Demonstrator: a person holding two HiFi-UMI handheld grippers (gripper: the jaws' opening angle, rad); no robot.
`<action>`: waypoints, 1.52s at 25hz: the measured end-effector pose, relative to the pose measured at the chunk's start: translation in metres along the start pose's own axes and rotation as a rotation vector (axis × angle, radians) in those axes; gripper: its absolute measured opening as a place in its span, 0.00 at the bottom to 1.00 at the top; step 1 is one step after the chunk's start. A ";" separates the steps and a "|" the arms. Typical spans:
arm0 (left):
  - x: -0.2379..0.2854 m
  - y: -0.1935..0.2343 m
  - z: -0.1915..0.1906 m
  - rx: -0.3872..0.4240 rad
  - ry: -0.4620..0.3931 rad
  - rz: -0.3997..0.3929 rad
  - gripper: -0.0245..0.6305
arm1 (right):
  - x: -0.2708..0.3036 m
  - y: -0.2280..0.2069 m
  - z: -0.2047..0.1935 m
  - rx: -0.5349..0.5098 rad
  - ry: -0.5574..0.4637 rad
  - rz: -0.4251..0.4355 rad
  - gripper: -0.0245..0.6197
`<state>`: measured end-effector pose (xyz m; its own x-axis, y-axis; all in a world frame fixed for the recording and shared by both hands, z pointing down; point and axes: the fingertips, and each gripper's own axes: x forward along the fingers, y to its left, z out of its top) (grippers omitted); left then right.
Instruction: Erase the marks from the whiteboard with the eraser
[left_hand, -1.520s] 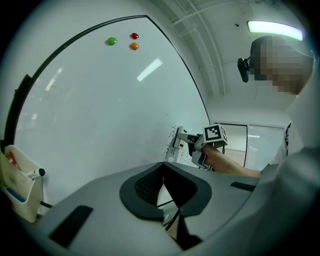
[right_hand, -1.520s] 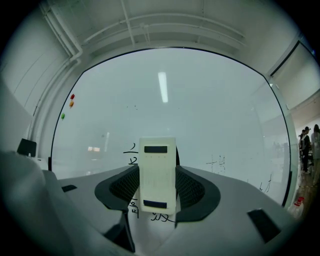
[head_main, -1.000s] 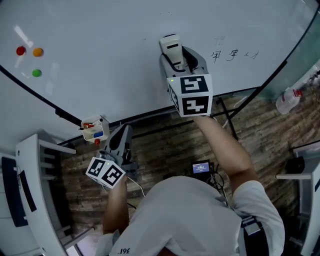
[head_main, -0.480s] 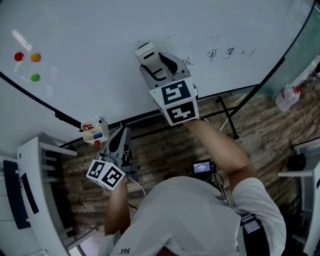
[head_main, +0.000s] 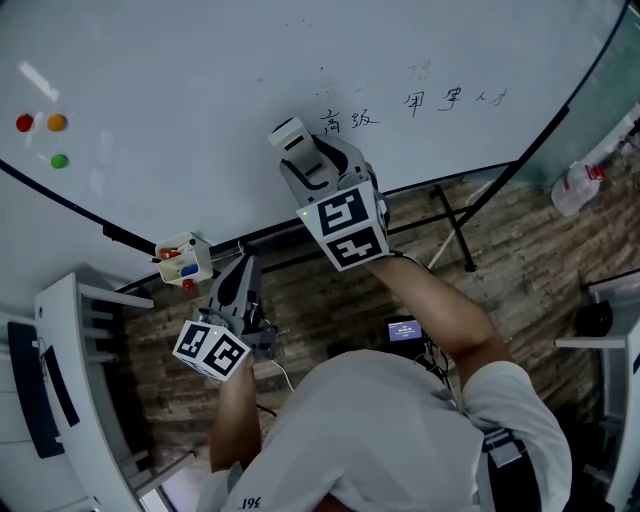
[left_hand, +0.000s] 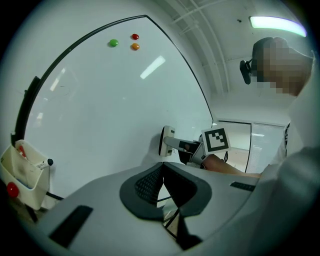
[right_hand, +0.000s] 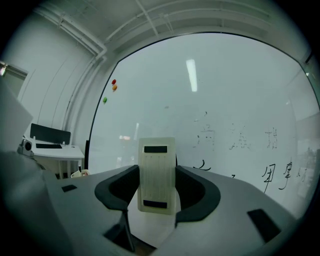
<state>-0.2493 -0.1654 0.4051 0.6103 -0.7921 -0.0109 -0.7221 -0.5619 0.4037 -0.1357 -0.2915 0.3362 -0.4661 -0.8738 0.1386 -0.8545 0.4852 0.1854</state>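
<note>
The right gripper (head_main: 312, 160) has its jaws clamped on the long sides of the eraser (right_hand: 156, 172), which stands upright between them with its back to the gripper camera. The eraser sits low on the whiteboard (head_main: 200, 80), near the lower edge and about midway along it, just left of the nearest dark marks (head_main: 350, 120). From the left gripper view its pad seems to be against the board, though I cannot be sure of contact.

The step in hand looks like a wiping pass toward the writing. To do it well, the pad should lie flat on the board rather than on one edge. It should sweep toward the right edge across the row of characters under even pressure. Each pass should overlap the one before it. A further pass higher up would take in the faint grey traces above the dark row.

The eraser is a pale cream rectangle with fine ribs down its back and a dark slot near each end.

The left gripper (left_hand: 161, 187) hangs below the board's lower edge, jaws shut together on nothing, near the small marker holder (head_main: 183, 260) on that edge. Three coloured magnets (head_main: 57, 122) sit well apart from the work, toward the left edge.
</note>
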 end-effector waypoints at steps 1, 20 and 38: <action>0.000 -0.001 -0.002 -0.001 0.004 0.001 0.05 | 0.000 -0.002 -0.003 -0.002 0.005 -0.003 0.42; 0.013 -0.028 -0.018 0.009 0.033 0.025 0.05 | 0.009 -0.038 -0.027 -0.114 0.006 -0.095 0.42; 0.065 -0.072 -0.027 0.014 0.027 -0.007 0.05 | -0.030 -0.124 -0.037 -0.137 0.000 -0.165 0.42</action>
<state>-0.1486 -0.1703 0.4001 0.6234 -0.7818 0.0111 -0.7224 -0.5705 0.3908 -0.0072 -0.3242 0.3452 -0.3226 -0.9418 0.0952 -0.8801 0.3354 0.3360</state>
